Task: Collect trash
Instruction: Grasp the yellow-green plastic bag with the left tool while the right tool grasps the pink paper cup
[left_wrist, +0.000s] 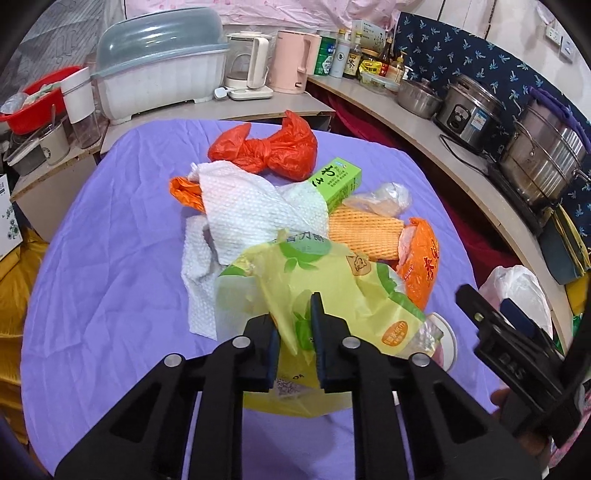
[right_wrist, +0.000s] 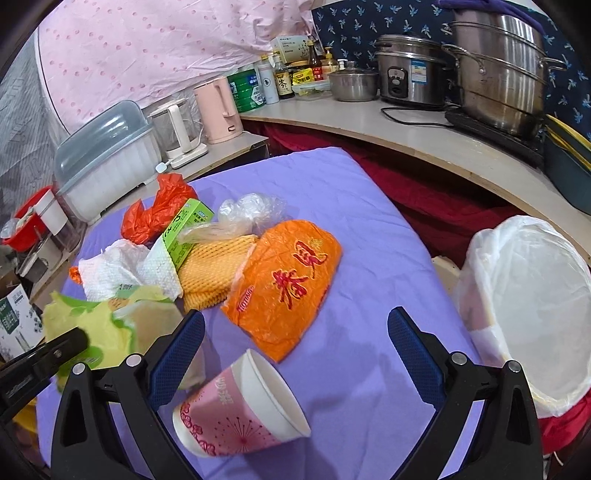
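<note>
Left gripper (left_wrist: 294, 325) pinches the yellow-green bag (left_wrist: 325, 291); thin film could slip out. Right gripper (right_wrist: 295, 354) gapes, empty, over the paper cup (right_wrist: 243, 410). Bin (right_wrist: 532, 306) sits at 3 o'clock; cup may roll.

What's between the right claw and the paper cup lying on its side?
Nothing visible. The right claw is open, and the paper cup lies on its side on the purple cloth just below the gap, rim facing the claw.
</note>
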